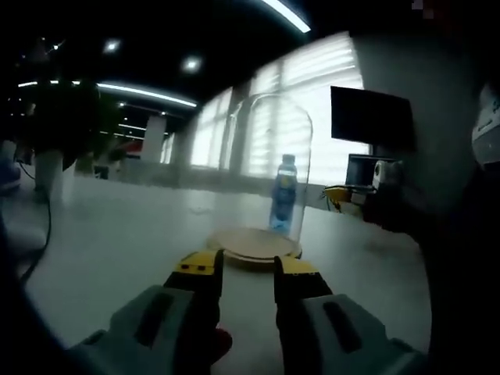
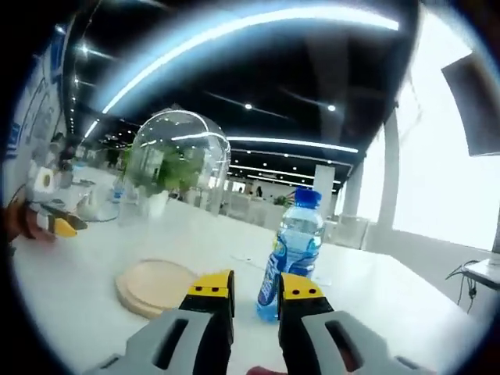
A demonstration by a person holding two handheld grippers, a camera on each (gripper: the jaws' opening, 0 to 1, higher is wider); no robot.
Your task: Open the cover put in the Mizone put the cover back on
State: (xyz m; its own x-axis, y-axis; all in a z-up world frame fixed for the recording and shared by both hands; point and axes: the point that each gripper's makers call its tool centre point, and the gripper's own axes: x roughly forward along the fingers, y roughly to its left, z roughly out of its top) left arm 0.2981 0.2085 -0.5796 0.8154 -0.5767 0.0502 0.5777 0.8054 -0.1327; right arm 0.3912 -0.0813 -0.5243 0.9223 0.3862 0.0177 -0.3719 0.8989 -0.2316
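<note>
In the left gripper view, a pale table (image 1: 117, 234) is stretching away under ceiling light strips toward blinded windows, and the left tool (image 1: 248, 273) is hanging open and empty just short of the round wooden base (image 1: 254, 246), with the glass cover (image 1: 269, 168) appearing over the base, the Mizone bottle (image 1: 285, 195) seen through it, and the right tool (image 1: 344, 195) showing off to the right. In the right gripper view, the right tool (image 2: 255, 293) is hovering open with nothing between its jaws, the Mizone bottle (image 2: 295, 250) standing upright on the table just ahead, the wooden base (image 2: 156, 285) lying bare ahead-left, the glass cover (image 2: 180, 156) showing beyond it, and the left tool (image 2: 58, 223) reaching in at far left.
</note>
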